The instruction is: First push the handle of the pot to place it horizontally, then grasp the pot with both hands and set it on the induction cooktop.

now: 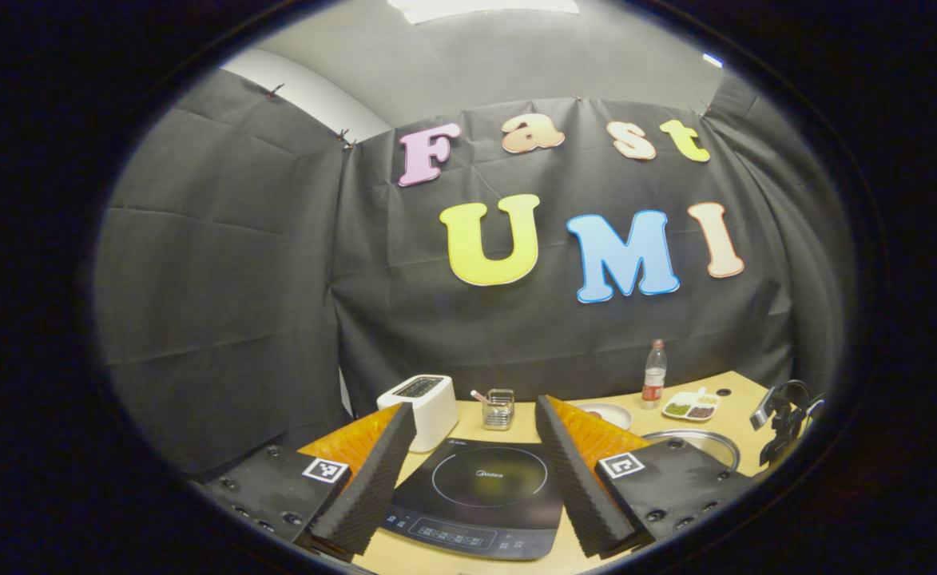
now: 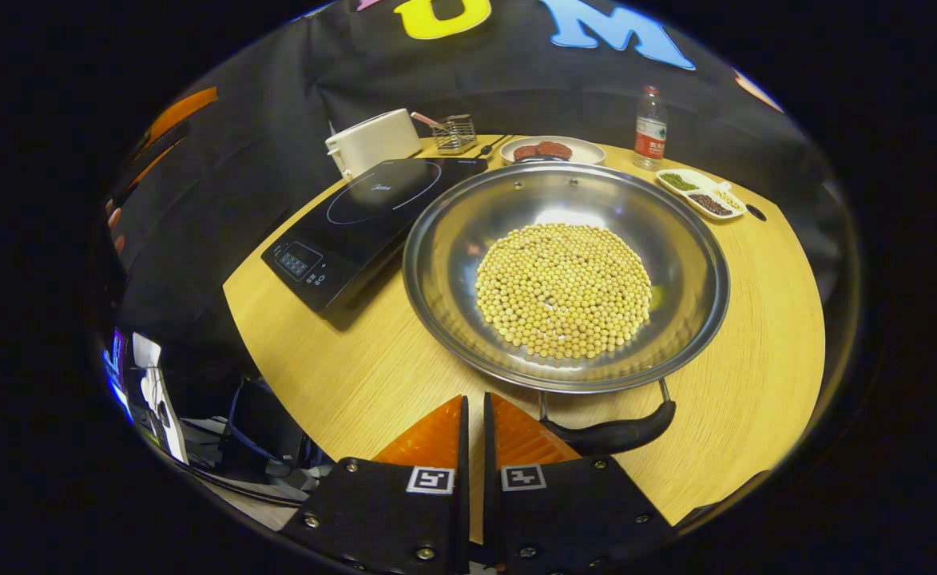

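A wide steel pot (image 2: 444,263) holding yellow beans (image 2: 564,287) sits on the wooden table in the right gripper view. Its black handle (image 2: 616,434) lies on the near side of the rim. My right gripper (image 2: 474,409) is shut with nothing between its fingers, and its right finger covers the handle's left end. The black induction cooktop (image 2: 364,216) lies just left of the pot. In the left gripper view my left gripper (image 1: 474,403) hangs open above the cooktop (image 1: 484,487), and the pot's rim (image 1: 696,442) shows at the right.
At the back of the table stand a white toaster (image 1: 424,407), a wire utensil holder (image 1: 498,409), a plate (image 2: 552,150), a bottle (image 2: 649,128) and a divided dish (image 2: 700,194). A black device (image 1: 780,419) stands at the table's right edge. Cables and gear (image 2: 252,431) lie below the near-left edge.
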A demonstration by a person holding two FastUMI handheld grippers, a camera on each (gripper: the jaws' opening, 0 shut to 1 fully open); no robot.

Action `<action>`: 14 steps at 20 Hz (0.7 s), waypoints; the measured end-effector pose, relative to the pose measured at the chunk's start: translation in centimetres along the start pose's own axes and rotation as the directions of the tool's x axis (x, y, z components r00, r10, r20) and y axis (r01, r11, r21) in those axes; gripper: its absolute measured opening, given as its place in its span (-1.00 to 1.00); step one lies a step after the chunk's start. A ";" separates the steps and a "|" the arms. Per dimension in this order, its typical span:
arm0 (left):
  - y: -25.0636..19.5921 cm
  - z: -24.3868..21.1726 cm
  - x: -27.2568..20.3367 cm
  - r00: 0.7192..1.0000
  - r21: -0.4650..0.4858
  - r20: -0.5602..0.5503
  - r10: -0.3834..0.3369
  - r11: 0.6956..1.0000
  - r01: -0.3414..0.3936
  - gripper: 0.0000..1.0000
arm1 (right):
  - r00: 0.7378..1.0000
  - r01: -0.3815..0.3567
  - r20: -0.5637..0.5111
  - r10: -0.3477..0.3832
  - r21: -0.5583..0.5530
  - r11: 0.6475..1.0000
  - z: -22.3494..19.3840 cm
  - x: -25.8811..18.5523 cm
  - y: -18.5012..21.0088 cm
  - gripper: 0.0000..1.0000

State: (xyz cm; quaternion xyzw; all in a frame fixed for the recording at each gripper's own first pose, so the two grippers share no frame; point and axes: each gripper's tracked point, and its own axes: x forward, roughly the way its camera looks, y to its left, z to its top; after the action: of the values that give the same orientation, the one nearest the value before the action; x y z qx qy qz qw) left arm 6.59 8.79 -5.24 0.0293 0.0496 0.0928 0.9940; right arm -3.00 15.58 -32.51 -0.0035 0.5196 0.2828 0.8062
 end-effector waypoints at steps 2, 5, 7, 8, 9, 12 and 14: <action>-1.0 0.1 0.3 1.000 0.001 0.001 -0.015 1.000 0.015 1.00 | 1.000 -0.008 0.005 0.008 0.042 0.999 0.1 -0.4 -0.5 -0.93; -2.4 0.1 0.9 0.999 0.002 -0.001 -0.036 0.999 0.036 1.00 | 1.000 0.014 0.012 -0.015 0.062 0.998 -0.1 -0.7 -1.5 -0.98; -3.6 0.2 1.2 0.999 -0.002 0.001 -0.053 0.999 0.053 1.00 | 0.999 0.040 0.014 -0.041 0.068 0.997 -0.1 -1.0 -2.8 -0.98; -4.1 0.2 1.4 0.998 -0.004 0.001 -0.060 0.998 0.060 1.00 | 0.998 0.051 0.015 -0.053 0.076 0.996 -0.1 -1.1 -3.4 -0.98; -4.6 0.1 1.5 0.998 -0.005 0.001 -0.068 0.998 0.068 1.00 | 0.998 0.062 0.017 -0.063 0.085 0.994 -0.2 -1.2 -4.0 -0.98; -6.1 0.1 2.1 0.996 -0.012 0.000 -0.086 0.996 0.086 1.00 | 0.995 0.097 0.021 -0.100 0.112 0.989 0.0 -1.6 -6.0 -0.98; -6.8 0.2 2.4 0.995 -0.013 0.001 -0.096 0.995 0.096 1.00 | 0.992 0.118 0.019 -0.121 0.119 0.986 0.0 -1.8 -7.2 -0.99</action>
State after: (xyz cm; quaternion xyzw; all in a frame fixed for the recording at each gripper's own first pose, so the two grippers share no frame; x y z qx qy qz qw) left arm 10.23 2.52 -5.73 0.0204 0.0500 0.0450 0.9975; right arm -0.20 8.68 -33.05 0.0167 0.5237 0.2029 0.8272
